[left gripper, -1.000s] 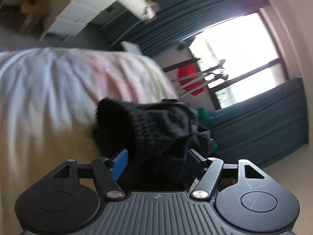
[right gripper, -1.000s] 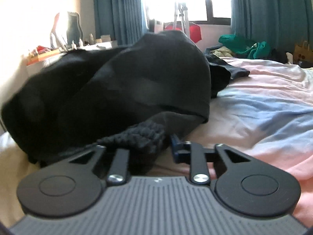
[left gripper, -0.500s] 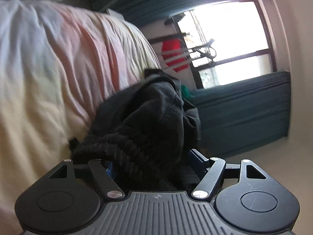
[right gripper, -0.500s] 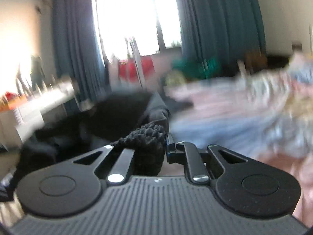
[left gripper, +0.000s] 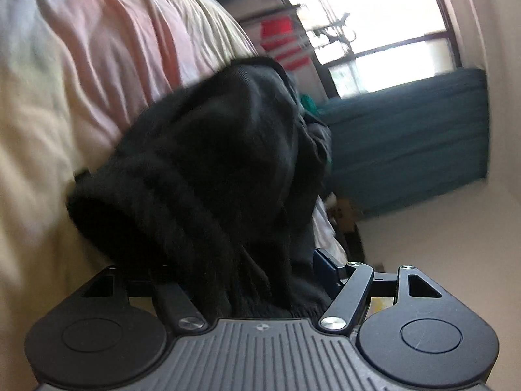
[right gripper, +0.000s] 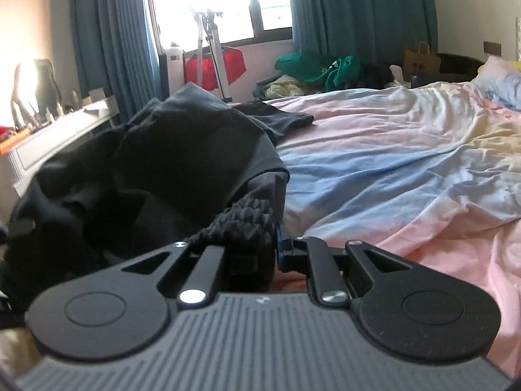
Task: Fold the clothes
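Folding is at its carrying stage: each hand grips one ribbed edge of the black garment (right gripper: pixel 182 169), which lies heaped at the left of the right wrist view, on the edge of the bed (right gripper: pixel 407 150). The right gripper (right gripper: pixel 257 238) has its fingers drawn narrow, pinching a knobbly knitted cuff or hem low in the middle of the frame. The left gripper (left gripper: pixel 241 270) has just been closing, yet its fingers stand fairly wide on a thick bunch of the same dark cloth, which fills the centre of the left wrist view and hides the left pad; whether both pads press firmly is hard to tell. The fabric reads as soft, heavy jersey with a coarse ribbed band, slack and prone to sag. The bed sheet is thin, rumpled cotton in pale pink, blue and cream. Next, in all likelihood, the two held edges must be drawn apart and laid flat on the sheet, keeping tension even so that the bulk does not slip off the bedside.
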Motion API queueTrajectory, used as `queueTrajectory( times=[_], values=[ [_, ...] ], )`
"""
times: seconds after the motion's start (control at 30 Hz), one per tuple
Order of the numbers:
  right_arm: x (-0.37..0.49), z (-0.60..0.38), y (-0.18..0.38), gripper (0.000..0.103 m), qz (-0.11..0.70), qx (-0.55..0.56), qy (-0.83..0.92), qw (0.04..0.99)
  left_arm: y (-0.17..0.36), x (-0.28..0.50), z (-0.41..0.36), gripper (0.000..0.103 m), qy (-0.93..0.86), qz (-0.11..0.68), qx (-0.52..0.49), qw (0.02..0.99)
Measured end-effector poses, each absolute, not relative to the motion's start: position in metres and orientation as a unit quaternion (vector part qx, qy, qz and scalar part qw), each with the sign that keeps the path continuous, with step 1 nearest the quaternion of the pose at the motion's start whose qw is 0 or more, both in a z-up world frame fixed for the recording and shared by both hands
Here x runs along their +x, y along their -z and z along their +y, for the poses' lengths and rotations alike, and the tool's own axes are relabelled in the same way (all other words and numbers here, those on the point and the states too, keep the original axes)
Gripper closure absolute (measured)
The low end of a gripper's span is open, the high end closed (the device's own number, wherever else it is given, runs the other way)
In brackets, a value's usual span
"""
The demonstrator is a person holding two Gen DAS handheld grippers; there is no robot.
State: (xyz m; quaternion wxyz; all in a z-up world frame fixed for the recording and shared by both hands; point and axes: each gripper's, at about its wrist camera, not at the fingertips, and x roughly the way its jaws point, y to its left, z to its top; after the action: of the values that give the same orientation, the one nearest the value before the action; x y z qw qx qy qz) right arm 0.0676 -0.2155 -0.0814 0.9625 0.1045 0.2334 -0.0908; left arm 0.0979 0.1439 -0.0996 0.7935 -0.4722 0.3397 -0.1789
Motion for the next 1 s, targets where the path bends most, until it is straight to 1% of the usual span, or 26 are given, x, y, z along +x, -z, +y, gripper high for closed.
queueTrajectory(
  times=[0.03, 0.07, 0.1, 0.2, 0.27, 0.3, 0.33, 0.4, 0.47, 0.5, 0.53, 0.57, 0.7, 0.87, 1.0],
  values=[
    [0.068, -0.217, 0.083, 0.089, 0.236, 0.104, 0.093, 0.962, 0.102, 0.102, 0.149, 0.04, 0.162, 0.329, -0.478, 0.798],
    [0.068, -0.218, 0.084, 0.089, 0.241, 0.106, 0.093, 0.96, 0.104, 0.105, 0.154, 0.048, 0.147, 0.319, -0.487, 0.799],
    [0.068, -0.219, 0.086, 0.089, 0.245, 0.108, 0.093, 0.959, 0.108, 0.109, 0.161, 0.053, 0.13, 0.31, -0.501, 0.798],
    [0.07, -0.218, 0.09, 0.086, 0.259, 0.097, 0.094, 0.956, 0.116, 0.117, 0.181, 0.059, 0.1, 0.289, -0.532, 0.79],
    [0.068, -0.215, 0.095, 0.07, 0.259, 0.076, 0.101, 0.958, 0.119, 0.122, 0.192, 0.06, 0.083, 0.273, -0.549, 0.785],
    [0.065, -0.212, 0.097, 0.055, 0.256, 0.062, 0.108, 0.959, 0.122, 0.125, 0.197, 0.06, 0.073, 0.269, -0.557, 0.782],
    [0.063, -0.211, 0.099, 0.048, 0.255, 0.055, 0.107, 0.96, 0.125, 0.128, 0.201, 0.06, 0.064, 0.266, -0.565, 0.779],
    [0.061, -0.207, 0.102, 0.05, 0.255, 0.051, 0.094, 0.961, 0.131, 0.137, 0.207, 0.062, 0.04, 0.264, -0.57, 0.777],
    [0.06, -0.202, 0.102, 0.06, 0.256, 0.056, 0.071, 0.962, 0.13, 0.143, 0.214, 0.064, 0.017, 0.266, -0.571, 0.777],
    [0.06, -0.199, 0.103, 0.078, 0.259, 0.063, 0.052, 0.962, 0.127, 0.15, 0.217, 0.07, 0.009, 0.273, -0.565, 0.779],
    [0.06, -0.196, 0.103, 0.087, 0.264, 0.07, 0.038, 0.961, 0.126, 0.159, 0.22, 0.075, 0.002, 0.281, -0.557, 0.781],
    [0.057, -0.192, 0.102, 0.087, 0.266, 0.075, 0.033, 0.96, 0.123, 0.168, 0.223, 0.082, -0.005, 0.287, -0.547, 0.786],
    [0.043, -0.173, 0.094, 0.088, 0.253, 0.093, -0.005, 0.963, 0.086, 0.194, 0.233, 0.09, -0.011, 0.27, -0.487, 0.83],
    [0.045, -0.123, 0.079, 0.088, 0.221, 0.128, -0.081, 0.963, 0.004, 0.229, 0.257, 0.091, -0.021, 0.232, -0.377, 0.896],
    [0.075, -0.067, 0.067, 0.088, 0.195, 0.15, -0.151, 0.957, -0.043, 0.28, 0.267, 0.091, -0.049, 0.19, -0.305, 0.932]
  ],
)
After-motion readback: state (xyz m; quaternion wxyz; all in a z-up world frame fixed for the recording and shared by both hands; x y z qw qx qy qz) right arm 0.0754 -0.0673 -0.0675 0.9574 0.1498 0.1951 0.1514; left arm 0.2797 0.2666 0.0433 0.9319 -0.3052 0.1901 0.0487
